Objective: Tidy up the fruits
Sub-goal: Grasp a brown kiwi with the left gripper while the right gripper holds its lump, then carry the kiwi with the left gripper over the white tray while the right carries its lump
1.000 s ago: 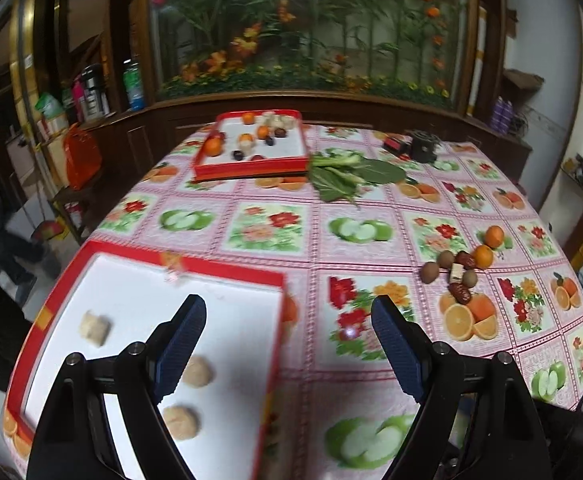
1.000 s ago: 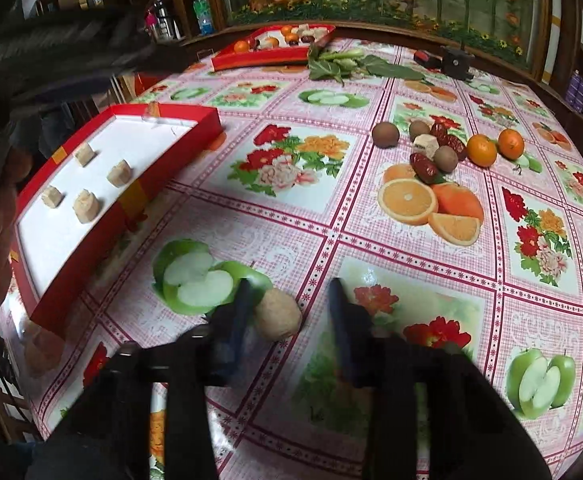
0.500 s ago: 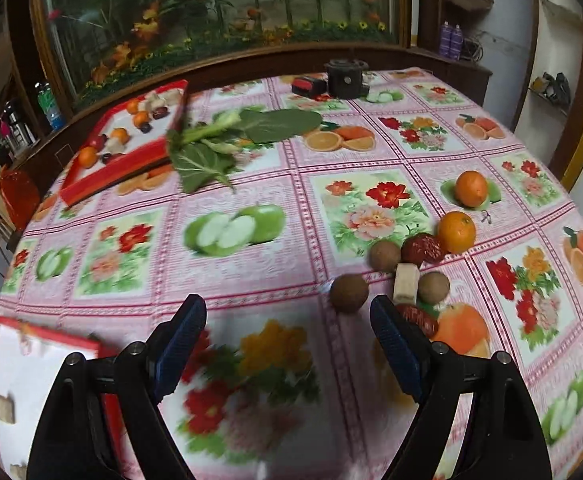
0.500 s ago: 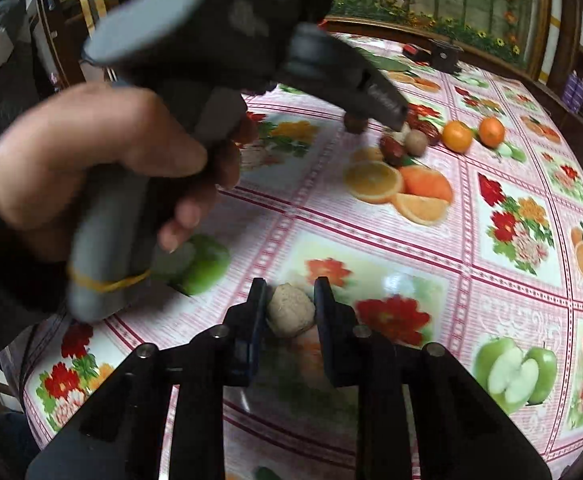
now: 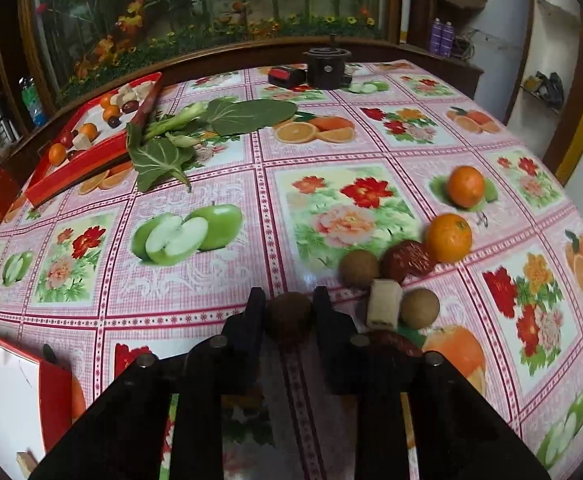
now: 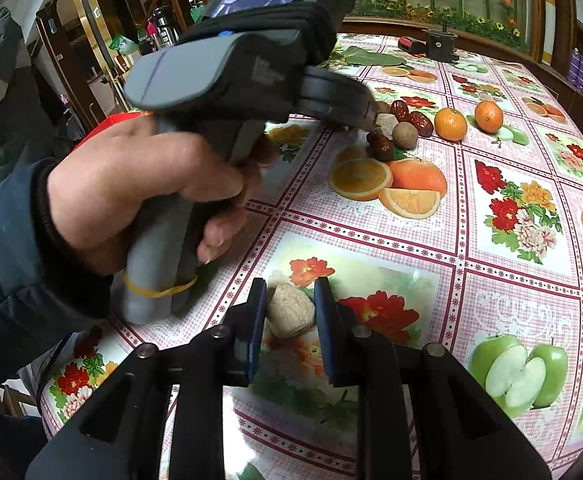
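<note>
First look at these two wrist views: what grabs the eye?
In the right wrist view, the hand gripping the grey left gripper handle fills the left half. Low centre, the right gripper pinches a pale lump. In the left wrist view, the left gripper clamps a brown fruit beside two oranges.

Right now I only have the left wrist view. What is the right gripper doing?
Observer: The right gripper is shut on a pale beige chunk.
Operator: Where is that, relative to the fruit pile?
Observer: It is nearer the person than the fruit pile. The printed orange slices lie between them.
Operator: My left gripper is shut on a brown fruit. Anything beside the right one?
Observer: The hand holding the left gripper fills the space to its left.
</note>
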